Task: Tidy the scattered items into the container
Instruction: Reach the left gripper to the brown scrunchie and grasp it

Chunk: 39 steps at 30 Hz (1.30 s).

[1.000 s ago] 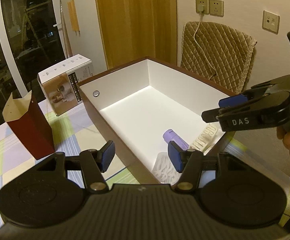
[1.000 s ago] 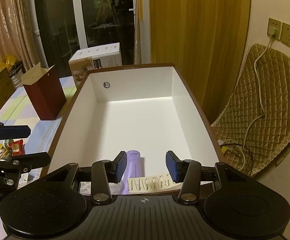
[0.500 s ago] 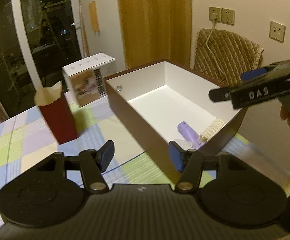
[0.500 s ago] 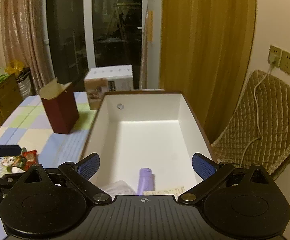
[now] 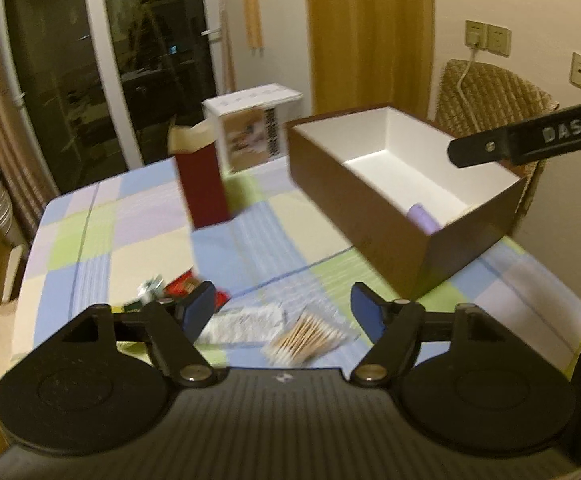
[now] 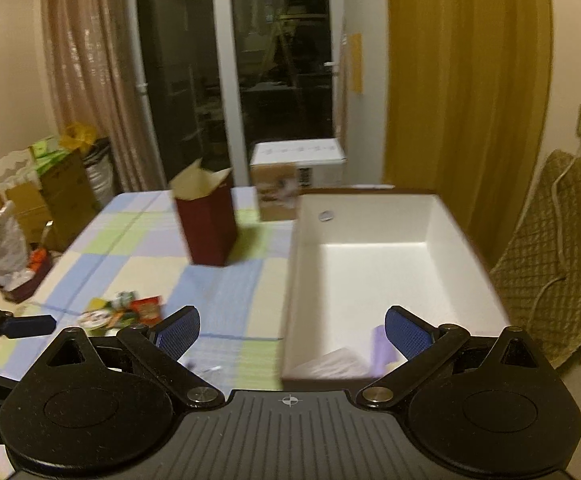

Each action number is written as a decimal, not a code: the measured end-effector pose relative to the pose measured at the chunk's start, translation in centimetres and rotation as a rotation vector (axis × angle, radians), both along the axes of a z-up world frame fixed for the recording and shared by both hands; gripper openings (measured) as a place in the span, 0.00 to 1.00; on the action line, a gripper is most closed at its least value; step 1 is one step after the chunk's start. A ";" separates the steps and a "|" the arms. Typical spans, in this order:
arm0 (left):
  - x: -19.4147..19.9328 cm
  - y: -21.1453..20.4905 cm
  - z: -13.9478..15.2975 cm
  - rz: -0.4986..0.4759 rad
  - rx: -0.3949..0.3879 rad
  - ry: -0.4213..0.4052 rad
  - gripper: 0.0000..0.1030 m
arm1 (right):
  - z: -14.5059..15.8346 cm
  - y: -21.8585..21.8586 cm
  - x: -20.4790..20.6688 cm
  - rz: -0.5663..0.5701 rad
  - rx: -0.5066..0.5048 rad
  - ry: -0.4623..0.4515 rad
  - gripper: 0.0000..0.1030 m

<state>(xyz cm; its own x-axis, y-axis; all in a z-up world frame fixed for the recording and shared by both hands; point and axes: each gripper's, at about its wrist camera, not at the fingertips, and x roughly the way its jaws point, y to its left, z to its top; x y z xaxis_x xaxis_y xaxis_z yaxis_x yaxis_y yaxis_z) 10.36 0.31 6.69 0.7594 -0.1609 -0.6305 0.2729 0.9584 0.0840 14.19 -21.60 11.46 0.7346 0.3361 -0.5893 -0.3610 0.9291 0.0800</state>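
While both black two-finger tools hang above the checked pastel tablecloth (image 5: pixel 130 236), neither one grips anything. Nearest, the left gripper (image 5: pixel 282 312) is opening its blue-padded jaws, and nothing sits between them; below and just beyond lie a bundle of wooden cotton swabs in clear wrap (image 5: pixel 306 340) and, touching it on the left, a flat white packet (image 5: pixel 242 324). A little farther left, a cluster of small red and green snack packets (image 5: pixel 170 290) rests on the cloth, blurred too much to count.

The right gripper (image 6: pixel 292 330) has its jaws spread as wide as they go, empty, over the near end of the brown rectangular box with a white inside (image 6: pixel 394 276), which stands on the right side of the table. At the near end of that container lie a lilac cylindrical bottle (image 6: pixel 380 346) and, beside it on the left, a crumpled clear wrapper (image 6: pixel 330 362).

Farther back, left of the container and apart from it, a dark red open-topped carton (image 5: pixel 202 184) stands upright. Behind it, near the table's far edge, sits a white printed product box (image 5: pixel 250 128). Beyond the table are dark glass doors (image 6: pixel 274 60), with an ochre curtain (image 6: pixel 462 80) on the right.
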 end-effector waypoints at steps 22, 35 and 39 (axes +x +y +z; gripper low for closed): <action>-1.9 7.5 -8.3 0.144 -0.003 0.149 0.96 | -10.0 5.7 -4.0 0.144 -0.006 0.200 1.00; 3.9 6.0 -11.9 0.089 0.033 0.222 0.73 | -12.6 5.5 -3.2 0.114 -0.072 0.259 1.00; 5.0 6.1 -13.1 0.097 0.060 0.269 0.47 | -13.2 5.6 -3.1 0.120 -0.095 0.270 1.00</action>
